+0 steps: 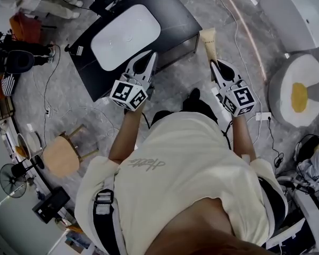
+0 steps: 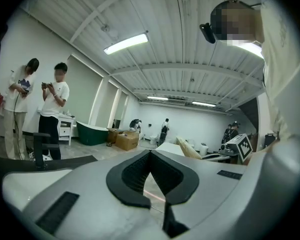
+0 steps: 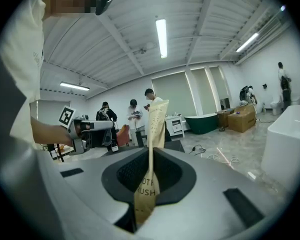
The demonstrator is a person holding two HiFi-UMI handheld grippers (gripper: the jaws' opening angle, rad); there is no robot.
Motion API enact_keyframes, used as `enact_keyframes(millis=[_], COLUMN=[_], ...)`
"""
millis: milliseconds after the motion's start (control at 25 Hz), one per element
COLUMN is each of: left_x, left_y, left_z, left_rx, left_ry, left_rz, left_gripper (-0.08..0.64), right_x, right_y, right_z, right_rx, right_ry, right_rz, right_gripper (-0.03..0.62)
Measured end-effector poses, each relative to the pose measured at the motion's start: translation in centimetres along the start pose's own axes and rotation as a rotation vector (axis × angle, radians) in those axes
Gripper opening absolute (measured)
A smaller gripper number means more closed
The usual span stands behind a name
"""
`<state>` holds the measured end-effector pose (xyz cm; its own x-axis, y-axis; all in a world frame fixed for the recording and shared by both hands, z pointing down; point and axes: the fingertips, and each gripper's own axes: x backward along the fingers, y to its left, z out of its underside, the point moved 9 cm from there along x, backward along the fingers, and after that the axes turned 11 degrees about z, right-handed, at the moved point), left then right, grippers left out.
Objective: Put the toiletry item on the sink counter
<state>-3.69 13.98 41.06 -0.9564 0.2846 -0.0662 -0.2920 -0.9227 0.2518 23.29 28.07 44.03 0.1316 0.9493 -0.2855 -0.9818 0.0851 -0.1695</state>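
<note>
Progress: pickup looks done, placing is not; you hold the flat beige paper toothbrush packet [image 1: 207, 40] in the air over the grey marbled floor [image 1: 239, 15], just off the right-hand corner of the dark rectangular sink counter [image 1: 170, 7]; no part of it touches the counter.
Right gripper [image 1: 215, 64]: jaws pinched onto the packet's lower end; the rest of the packet stands up beyond the tips, a little bowed.
Left gripper [image 1: 149, 61]: jaws drawn together to a thin slit with nothing between them; it hangs above the counter's near edge, beside the white oval basin [image 1: 125, 36].
What is left: by my judgement, you carry the packet over the counter's bare right-hand strip, lower it flat, then let go; keep clear of the basin so it does not slide in.
Hard to make out: the packet's gripped end is buried between the pads; only part of its print shows; from the head view you cannot tell whether the left gripper touches the counter; clutter crowds the counter's far corner.
</note>
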Motion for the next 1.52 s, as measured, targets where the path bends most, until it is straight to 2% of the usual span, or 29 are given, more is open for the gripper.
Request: enact_keyframes(millis=[160,280,640,880,1040,1320,1520], left_x=[-1.7,-2.0,-4.4,-5.3,-6.3,-6.6,-6.1], left_y=[1.1,1.8,4.7,9.5,12.6,21.0,25.1], left_z=[-1.2,-1.0,0.3,0.2,-1.6,-4.7,-5.3], left_rx=[-0.013,-0.007,0.026,0.016,-0.003,-0.031,-0.004], left_ry=[-0.026,-0.002,0.024,0.004,-0.023,-0.053,-0.076], left_rz=[-0.067,-0.091,-0.082,-0.048,-0.017,-0.012,-0.023], left_gripper=[0.003,0.003,0.003,0.003,0.003,0.003,0.003], right_x=[-1.7,-3.1,-7.6,-11.2,-14.0,-22.6,-27.2], right_y=[-2.4,-3.1,-3.7,-3.1,-2.7,0.0,1.4], right_z=[-0.1,-0.5,0.1,-1.7,-4.5,-8.2,-9.4], right_rx=[-0.009,-0.008,-0.019,0.023,0.038,0.09,0.129], right_ry=[0.017,0.018,0.067,0.068,0.052,0.039,0.063], right_rz=[-0.044,-0.07,-0.1,-0.067,-0.041,-0.063,-0.085], right_gripper=[0.023,0.023,0.023,0.023,0.023,0.024,0.025])
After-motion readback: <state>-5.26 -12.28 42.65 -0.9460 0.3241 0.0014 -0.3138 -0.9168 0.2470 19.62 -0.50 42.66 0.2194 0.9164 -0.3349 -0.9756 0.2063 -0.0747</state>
